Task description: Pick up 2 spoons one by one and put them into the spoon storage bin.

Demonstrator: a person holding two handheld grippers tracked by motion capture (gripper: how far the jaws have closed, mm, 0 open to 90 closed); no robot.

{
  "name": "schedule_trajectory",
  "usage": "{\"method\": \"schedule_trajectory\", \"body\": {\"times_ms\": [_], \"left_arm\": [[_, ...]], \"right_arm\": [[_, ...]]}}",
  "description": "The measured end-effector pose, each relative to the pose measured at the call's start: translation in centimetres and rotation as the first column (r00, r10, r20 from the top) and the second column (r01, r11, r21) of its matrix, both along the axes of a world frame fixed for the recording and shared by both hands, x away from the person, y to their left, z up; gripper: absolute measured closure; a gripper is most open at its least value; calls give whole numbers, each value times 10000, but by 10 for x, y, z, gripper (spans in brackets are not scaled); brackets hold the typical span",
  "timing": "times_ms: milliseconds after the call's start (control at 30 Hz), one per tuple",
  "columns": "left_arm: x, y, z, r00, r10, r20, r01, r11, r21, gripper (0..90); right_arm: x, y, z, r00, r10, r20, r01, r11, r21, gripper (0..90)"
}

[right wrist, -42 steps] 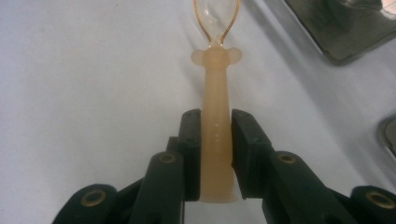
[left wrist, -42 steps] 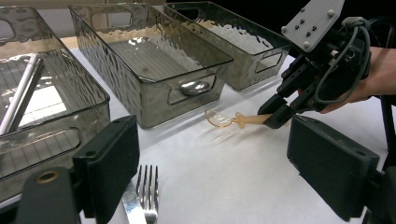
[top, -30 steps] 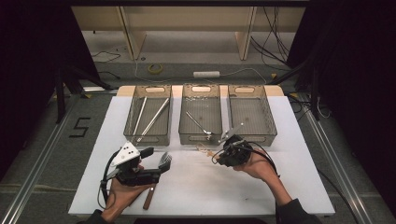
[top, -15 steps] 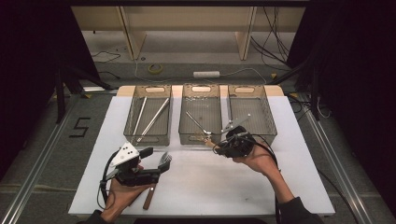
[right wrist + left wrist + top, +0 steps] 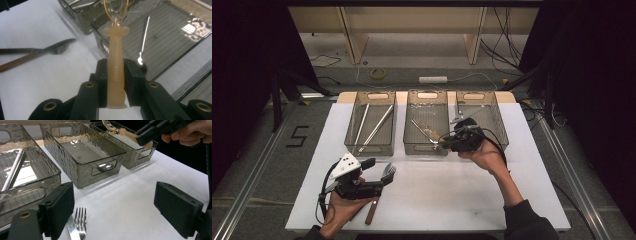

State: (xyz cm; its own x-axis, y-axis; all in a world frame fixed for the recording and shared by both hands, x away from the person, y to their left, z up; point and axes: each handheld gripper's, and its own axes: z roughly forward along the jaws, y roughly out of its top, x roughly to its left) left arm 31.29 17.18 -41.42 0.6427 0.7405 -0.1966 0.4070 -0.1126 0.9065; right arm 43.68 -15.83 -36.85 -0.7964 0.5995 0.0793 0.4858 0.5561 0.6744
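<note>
Spoon with a pale cream handle and a clear, amber-rimmed bowl sits clamped between the fingers of the right gripper, which close tight on the handle's lower part so that the bowl points away from the hand. In the high view the right gripper hangs above the near edge of the gap between the middle bin and the right bin, and the spoon juts left over the near right corner of the middle bin, clear of the desk. The left gripper view catches the same spoon in the air above the far bin's rim. The left gripper rests low over the near left part of the desk, its fingers spread wide with nothing between them. A fork lies on the white surface just beside the left finger, and in the high view its brown handle runs toward the near edge. The left bin holds long metal rods, and the middle bin holds a metal spoon. The right gripper view shows a knife lying flat on the desk, at the left of that view.
</note>
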Motion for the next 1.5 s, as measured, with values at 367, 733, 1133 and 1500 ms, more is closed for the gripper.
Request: {"method": "schedule_trajectory", "body": {"times_ms": [367, 733, 1133, 1500], "left_arm": [[-1, 1, 0, 10000, -5, 24, 5, 10000, 33, 161], [-2, 3, 1, 10000, 50, 38, -50, 10000, 6, 161], [-2, 4, 1, 9999, 92, 53, -92, 9999, -88, 161], [-2, 5, 2, 9999, 90, 45, -90, 9999, -101, 161]], "right_arm": [[23, 10, 11, 9989, -457, 107, 454, 9985, 292, 752], [45, 18, 7, 9939, -1099, -93, 1101, 9936, 237, 752], [68, 24, -3, 9822, -1837, -405, 1841, 9829, 77, 751], [78, 30, -15, 9759, -2104, -581, 2102, 9776, -96, 751]]}}
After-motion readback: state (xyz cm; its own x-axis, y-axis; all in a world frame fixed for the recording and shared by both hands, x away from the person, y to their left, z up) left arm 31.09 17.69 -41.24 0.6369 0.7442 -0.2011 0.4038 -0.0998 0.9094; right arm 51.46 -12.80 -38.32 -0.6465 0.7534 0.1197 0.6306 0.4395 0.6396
